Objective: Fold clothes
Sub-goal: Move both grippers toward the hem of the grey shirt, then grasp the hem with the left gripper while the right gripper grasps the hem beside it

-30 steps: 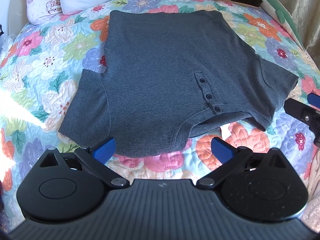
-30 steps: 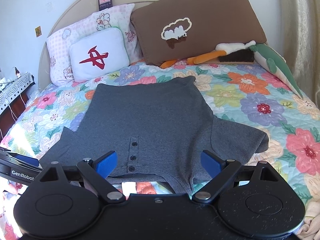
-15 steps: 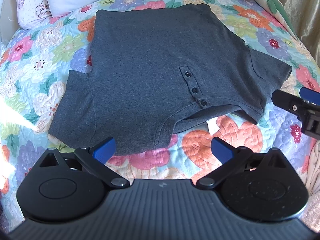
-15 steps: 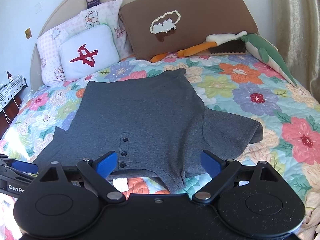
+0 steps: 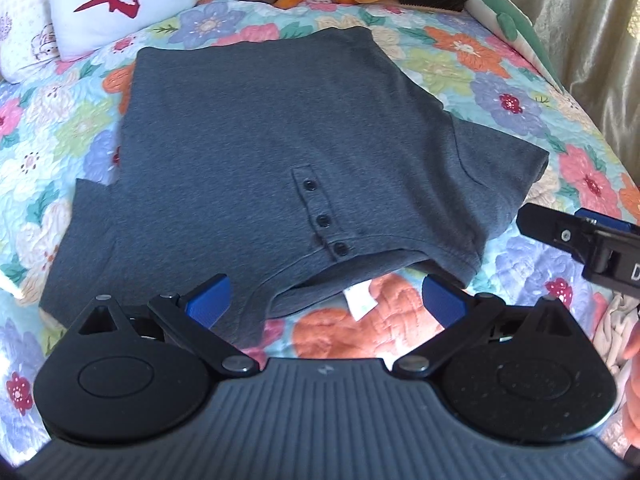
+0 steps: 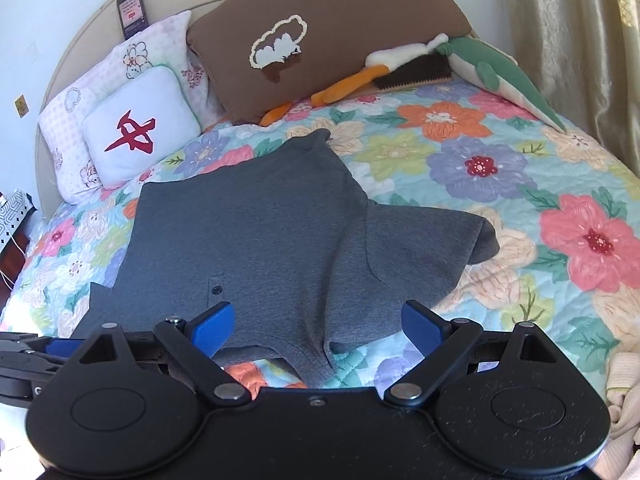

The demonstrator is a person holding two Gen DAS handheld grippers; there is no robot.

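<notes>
A dark grey short-sleeved shirt (image 5: 280, 152) with a three-button placket lies flat on the flowered quilt, collar toward me and hem toward the pillows. Its white label (image 5: 360, 300) shows at the neck opening. My left gripper (image 5: 326, 300) is open just above the collar's near edge, with nothing between its blue pads. In the right wrist view the same shirt (image 6: 256, 240) spreads ahead, and my right gripper (image 6: 318, 322) is open over the shoulder beside the collar, empty. The right gripper's body (image 5: 580, 240) shows by the right sleeve in the left wrist view.
The flowered quilt (image 6: 480, 168) covers the bed. At the headboard are a white pillow with a red mark (image 6: 140, 132), a brown pillow (image 6: 320, 40), a brush (image 6: 416, 74) and plush toys (image 6: 492, 68). A curtain (image 6: 568, 40) hangs right. Pale cloth (image 6: 624, 384) lies near right.
Both grippers have shifted over the last second, the left one turning right so the shirt sits more central, the right one nearing the collar and shoulder. Both stayed open; the shirt has not moved.
</notes>
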